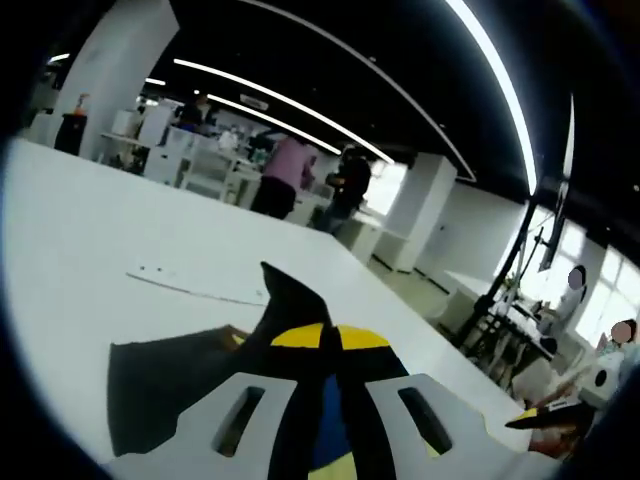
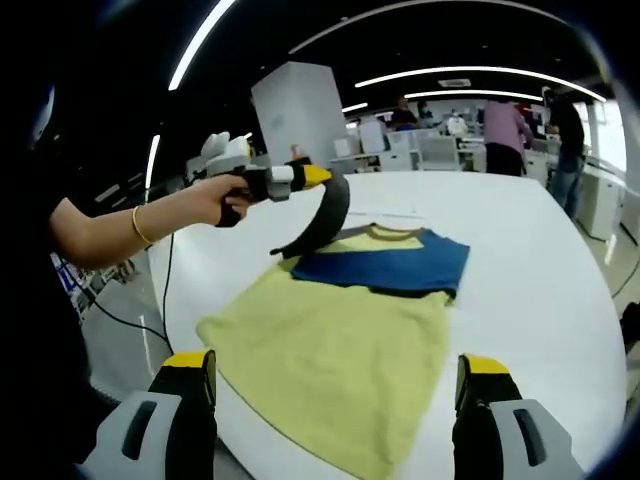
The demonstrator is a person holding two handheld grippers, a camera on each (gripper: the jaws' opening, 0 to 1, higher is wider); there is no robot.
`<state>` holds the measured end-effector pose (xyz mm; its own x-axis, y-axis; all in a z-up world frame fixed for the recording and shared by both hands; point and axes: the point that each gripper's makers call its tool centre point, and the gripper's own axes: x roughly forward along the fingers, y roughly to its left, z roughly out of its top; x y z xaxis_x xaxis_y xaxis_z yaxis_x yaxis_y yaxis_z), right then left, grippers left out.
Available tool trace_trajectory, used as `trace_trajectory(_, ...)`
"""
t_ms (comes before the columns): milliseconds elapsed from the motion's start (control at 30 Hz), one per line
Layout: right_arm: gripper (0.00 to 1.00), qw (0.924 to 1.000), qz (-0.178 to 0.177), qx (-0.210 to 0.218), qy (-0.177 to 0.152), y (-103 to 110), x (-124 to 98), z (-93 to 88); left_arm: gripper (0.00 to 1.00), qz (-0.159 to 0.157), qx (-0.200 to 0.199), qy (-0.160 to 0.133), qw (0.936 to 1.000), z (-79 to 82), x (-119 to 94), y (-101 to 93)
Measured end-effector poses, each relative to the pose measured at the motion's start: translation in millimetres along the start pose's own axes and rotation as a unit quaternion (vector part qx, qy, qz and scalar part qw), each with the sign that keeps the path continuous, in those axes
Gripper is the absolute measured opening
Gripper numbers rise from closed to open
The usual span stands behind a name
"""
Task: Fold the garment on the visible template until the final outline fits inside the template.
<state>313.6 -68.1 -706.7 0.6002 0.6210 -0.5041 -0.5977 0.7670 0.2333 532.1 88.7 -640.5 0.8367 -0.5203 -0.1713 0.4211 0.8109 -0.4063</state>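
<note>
Clearly the garment (image 2: 350,340), yellow with a blue band, lies spread on the white table (image 2: 540,260), one dark strip of it lifted by the left gripper (image 2: 322,178), jaws clamped. Carry it across low and flat. The right gripper (image 2: 335,385) hovers, jaws apart, ready to pin the fold.

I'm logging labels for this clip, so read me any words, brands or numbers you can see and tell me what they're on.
None can be read.
The garment shows plain yellow and blue panels, no print.
The ceiling sign is too small and blurred to read.
The white table bears no lettering.
</note>
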Motion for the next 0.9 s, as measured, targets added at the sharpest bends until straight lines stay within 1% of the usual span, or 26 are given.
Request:
trace_trajectory(133, 0.99, 1.0000, -0.002, 0.002, 0.003, -0.3, -0.8, -1.3, 0.00, -0.011, 0.007, 0.009, 0.9999, -7.4, 5.7, -9.5)
trace_trajectory(267, 0.99, 1.0000, -0.004, 0.006, 0.004, -0.2, -1.2, -3.2, 0.00, -0.019, 0.007, 0.013, 0.9997, -13.0, 11.1, -16.6)
trace_trajectory(533, 0.99, 0.9999, -0.007, 0.010, 0.005, -1.3, -2.9, -6.0, 0.00, -0.041, 0.003, 0.028, 0.9987, -28.8, 25.3, -37.7)
trace_trajectory(667, 0.99, 0.9999, -0.010, 0.012, 0.005, -2.5, -3.8, -7.4, 0.00, -0.050, -0.002, 0.035, 0.9982, -36.3, 31.0, -47.0)
trace_trajectory(900, 0.99, 0.9998, -0.013, 0.017, 0.004, -4.6, -5.5, -10.1, 0.00, -0.060, -0.016, 0.043, 0.9972, -45.9, 40.4, -57.1)
